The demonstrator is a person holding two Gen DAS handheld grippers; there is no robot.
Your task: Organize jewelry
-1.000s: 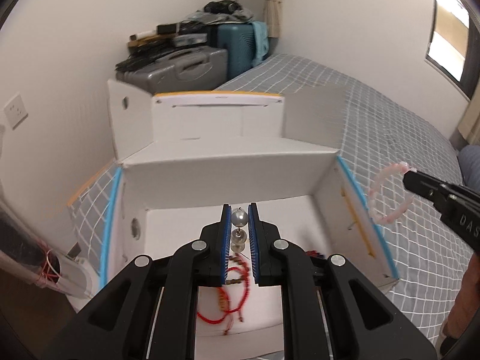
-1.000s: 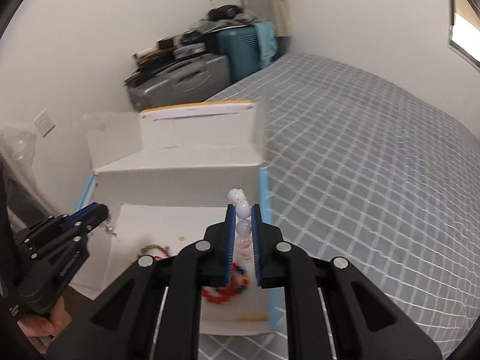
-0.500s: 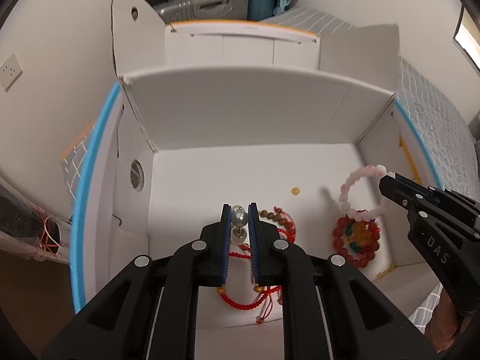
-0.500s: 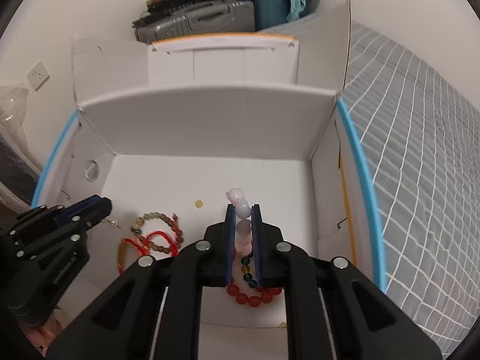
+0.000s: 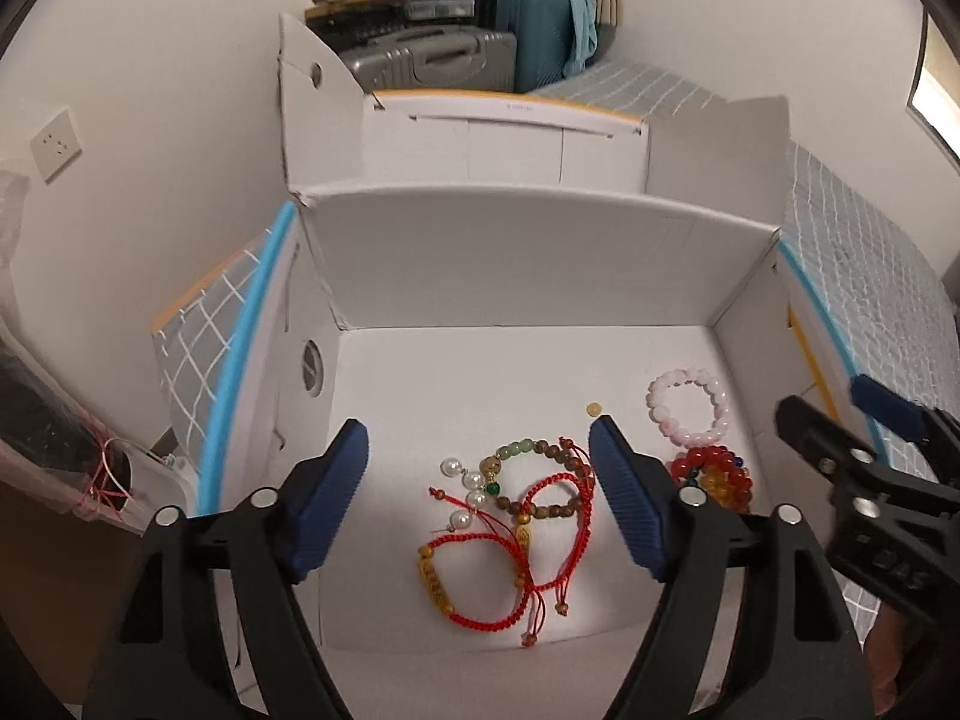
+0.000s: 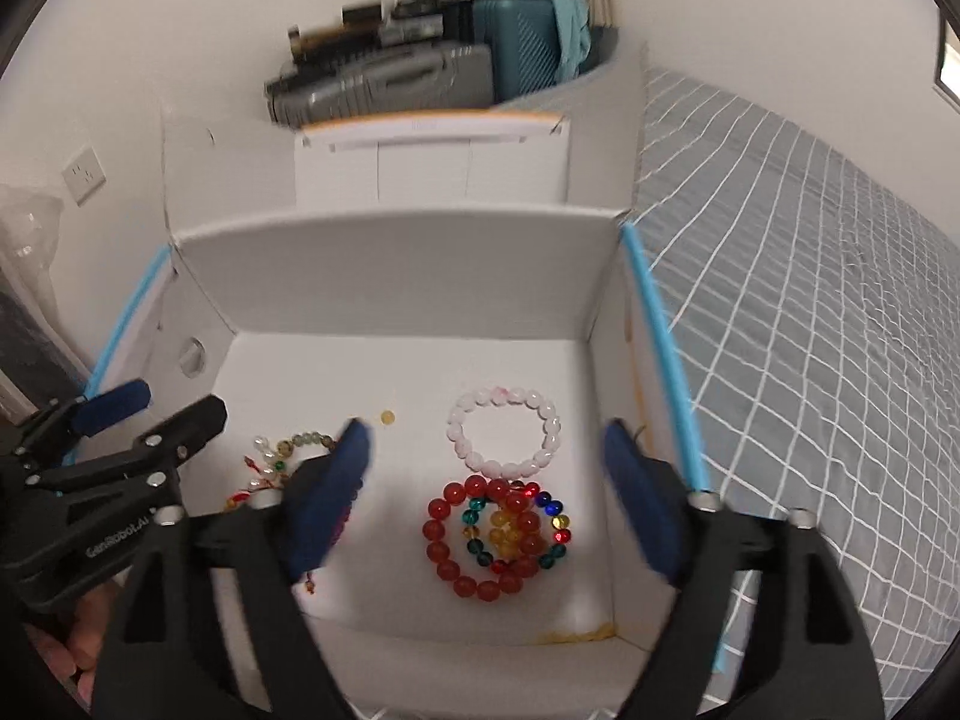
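Both grippers hang over an open white cardboard box [image 5: 528,264] that sits on a bed with a grey, white-checked cover [image 6: 810,312]. The left gripper [image 5: 480,498] has its blue-padded fingers [image 5: 327,504] spread wide apart, holding nothing. Between them, on the box floor, lies a short string of white pearl-like beads [image 5: 465,489], just beside and touching a tangle of red cord bracelets [image 5: 516,564] and a bracelet of brown wooden and green beads [image 5: 540,480]. The right gripper [image 6: 492,492] is likewise spread wide and empty. Between its blue fingers [image 6: 327,498], flat on the box floor, lies a pale pink beaded bracelet [image 6: 503,433], its near edge touching a large red beaded bracelet [image 6: 480,534] that rings smaller bracelets of multicoloured and amber beads [image 6: 516,531]. A single small yellow bead [image 6: 387,417] rests alone on the floor between the two heaps, toward the far wall. In the left view the pink bracelet shows at the right side of the box, near the right wall, with the right gripper's tips hovering just beside and above that wall. Beyond the box, against the wall, stand a grey hard-shell suitcase [image 5: 432,60] and a teal suitcase [image 5: 540,36].
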